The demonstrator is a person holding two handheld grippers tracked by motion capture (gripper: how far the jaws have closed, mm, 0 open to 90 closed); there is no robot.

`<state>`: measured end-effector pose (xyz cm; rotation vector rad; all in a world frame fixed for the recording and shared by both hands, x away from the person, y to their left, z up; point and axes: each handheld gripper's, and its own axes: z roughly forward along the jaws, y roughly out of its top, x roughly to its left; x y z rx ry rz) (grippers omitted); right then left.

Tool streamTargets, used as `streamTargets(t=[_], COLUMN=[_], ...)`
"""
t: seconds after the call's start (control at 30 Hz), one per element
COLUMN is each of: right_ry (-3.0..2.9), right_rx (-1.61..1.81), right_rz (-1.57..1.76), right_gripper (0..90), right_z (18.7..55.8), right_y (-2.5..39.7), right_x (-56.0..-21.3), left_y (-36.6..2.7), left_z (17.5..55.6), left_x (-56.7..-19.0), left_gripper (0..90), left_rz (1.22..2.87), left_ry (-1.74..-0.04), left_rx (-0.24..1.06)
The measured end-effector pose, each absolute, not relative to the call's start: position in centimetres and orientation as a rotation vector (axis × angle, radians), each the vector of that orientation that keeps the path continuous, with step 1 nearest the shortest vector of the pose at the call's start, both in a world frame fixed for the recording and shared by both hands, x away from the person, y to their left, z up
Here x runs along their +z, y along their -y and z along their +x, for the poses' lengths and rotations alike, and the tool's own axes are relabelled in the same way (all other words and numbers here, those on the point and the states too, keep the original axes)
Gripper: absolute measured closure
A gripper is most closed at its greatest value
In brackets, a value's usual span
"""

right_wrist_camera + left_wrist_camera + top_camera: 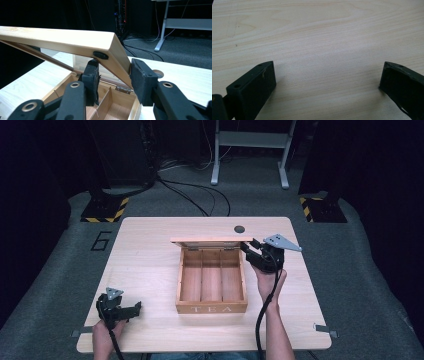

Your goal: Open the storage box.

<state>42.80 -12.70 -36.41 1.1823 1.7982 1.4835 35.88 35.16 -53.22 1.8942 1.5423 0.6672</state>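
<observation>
A wooden tea box (211, 308) marked TEA sits at the table's middle, with three bare compartments showing inside. Its lid (210, 240) is raised along the far hinged side. My right gripper (246, 248) is at the lid's right end, shut on the lid. In the right gripper view the lid (62, 40) slants up to the left, and its side wall is pinched in the right gripper (113, 80) above the box (112, 105). Near the front left corner my left gripper (134, 308) rests open. In its own view the left gripper (327, 75) has bare wood between its jaws.
The light wooden table (150, 265) has a round cable hole (239, 229) behind the box. Beyond the table, on grey carpet, stand a white frame (250, 140), loose cables (200, 195) and two black stands with yellow-striped bases (105, 210).
</observation>
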Motion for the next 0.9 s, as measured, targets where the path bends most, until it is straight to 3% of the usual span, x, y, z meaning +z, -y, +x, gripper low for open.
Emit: streamTargets(t=[0.9], right_ry=[-1.799], right_rx=[1.478], right_rz=[1.183], right_gripper=[58.8], right_z=[42.79], right_y=[12.65], right_x=[-36.36], left_y=[-35.21], left_z=[35.87], left_x=[-53.18], left_gripper=[0.3], left_rz=[1.905], left_ry=[-1.540], left_rx=[0.665])
